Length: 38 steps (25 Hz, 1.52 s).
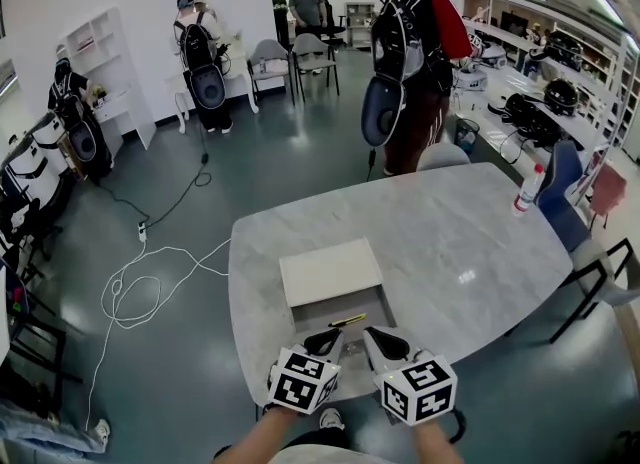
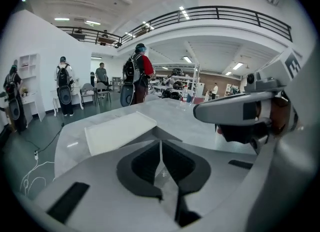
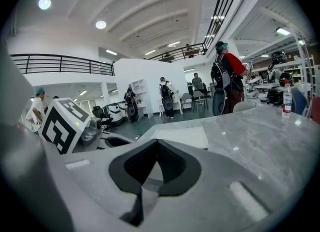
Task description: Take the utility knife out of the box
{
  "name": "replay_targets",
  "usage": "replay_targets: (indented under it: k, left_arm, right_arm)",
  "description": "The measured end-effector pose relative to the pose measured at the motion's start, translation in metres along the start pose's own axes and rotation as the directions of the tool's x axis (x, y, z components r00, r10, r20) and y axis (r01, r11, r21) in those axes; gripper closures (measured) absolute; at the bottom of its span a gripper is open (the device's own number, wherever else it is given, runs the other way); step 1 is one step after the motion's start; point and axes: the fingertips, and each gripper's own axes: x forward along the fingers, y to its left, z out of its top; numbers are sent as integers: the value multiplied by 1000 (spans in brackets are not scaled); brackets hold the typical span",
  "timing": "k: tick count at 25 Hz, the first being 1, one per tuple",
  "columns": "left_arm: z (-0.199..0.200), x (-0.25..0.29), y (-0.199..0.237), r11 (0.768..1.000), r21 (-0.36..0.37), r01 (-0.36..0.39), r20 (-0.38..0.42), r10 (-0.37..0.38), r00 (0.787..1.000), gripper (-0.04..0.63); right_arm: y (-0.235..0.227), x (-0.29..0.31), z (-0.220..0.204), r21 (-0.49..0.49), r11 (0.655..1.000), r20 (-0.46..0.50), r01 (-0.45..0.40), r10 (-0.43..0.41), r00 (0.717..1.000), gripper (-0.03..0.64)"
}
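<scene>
A pale grey marbled table (image 1: pixel 460 242) with rounded corners fills the lower middle of the head view, standing on a glossy grey-green floor (image 1: pixel 260 162). Near its front edge sits an open box (image 1: pixel 318 314) with a grey inside, and its white lid (image 1: pixel 330 272) lies flat just behind it. The utility knife (image 1: pixel 347 321), yellow and black, lies slanted inside the box, towards its right side.

Both tools rest low at the near edge of the table, pointing at the box. The left gripper (image 1: pixel 333 335) has its jaws drawn together at the tips with nothing between them. The right gripper (image 1: pixel 375 335) is likewise closed and empty. Neither touches the knife.

A spray bottle (image 1: pixel 527 190) stands at the far right of the table, well apart from the box. A white cable (image 1: pixel 130 287) loops over the floor to the left. Beyond the table stands a person with a red sleeve (image 1: pixel 420 52) and a backpack rig, and others stand further off near a white shelf unit (image 1: pixel 105 62) and some chairs. Work benches with equipment run along the right wall, and the left gripper view shows a mezzanine with a black railing (image 2: pixel 220 13) overhead
</scene>
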Motion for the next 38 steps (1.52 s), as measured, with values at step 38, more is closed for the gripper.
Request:
replay_targets:
  k: [38]
  left_arm:
    - [-54, 117, 36, 958, 229, 175, -408, -69, 910, 572]
  right_arm:
    - [-72, 67, 15, -55, 991, -132, -122, 114, 985, 612]
